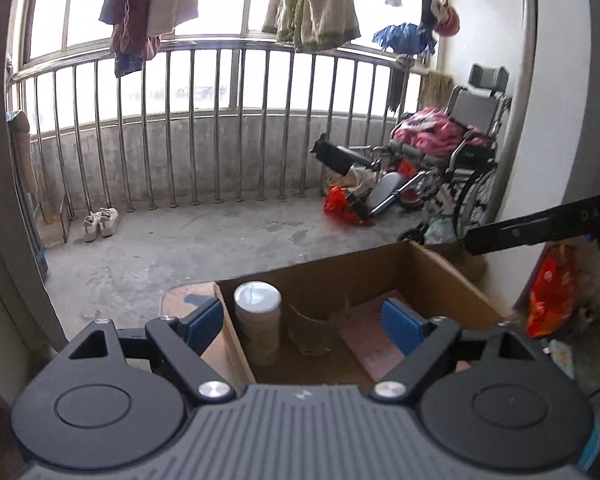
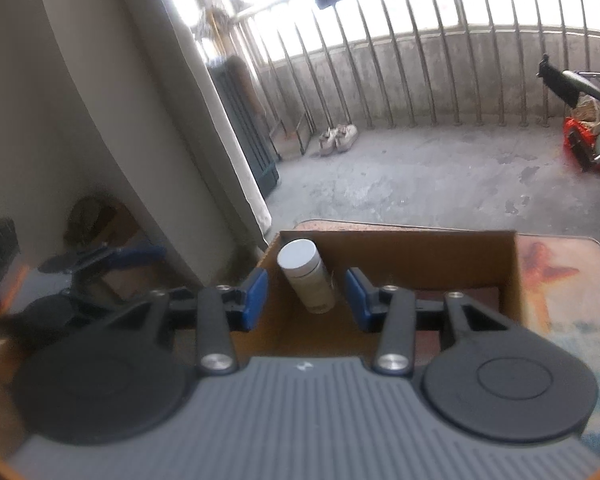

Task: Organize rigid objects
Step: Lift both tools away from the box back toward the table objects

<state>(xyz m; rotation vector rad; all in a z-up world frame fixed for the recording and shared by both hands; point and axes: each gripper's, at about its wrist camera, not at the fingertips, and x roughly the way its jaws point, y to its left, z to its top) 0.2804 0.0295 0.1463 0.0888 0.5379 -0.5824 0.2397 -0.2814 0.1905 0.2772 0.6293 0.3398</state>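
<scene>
An open cardboard box stands on a small table. Inside it, at the left wall, a pale bottle with a white lid stands upright, and a clear glass stands beside it. My left gripper hovers above the box, open wide, with nothing between its blue pads. In the right wrist view the same bottle stands in the box below my right gripper. That gripper is open, with its pads clear of the bottle. A black finger of the right gripper reaches in from the right.
The table has a patterned cover. Beyond it lies a concrete balcony floor with a metal railing, white shoes and a loaded wheelchair. An orange bag sits right of the box. A wall stands to the left.
</scene>
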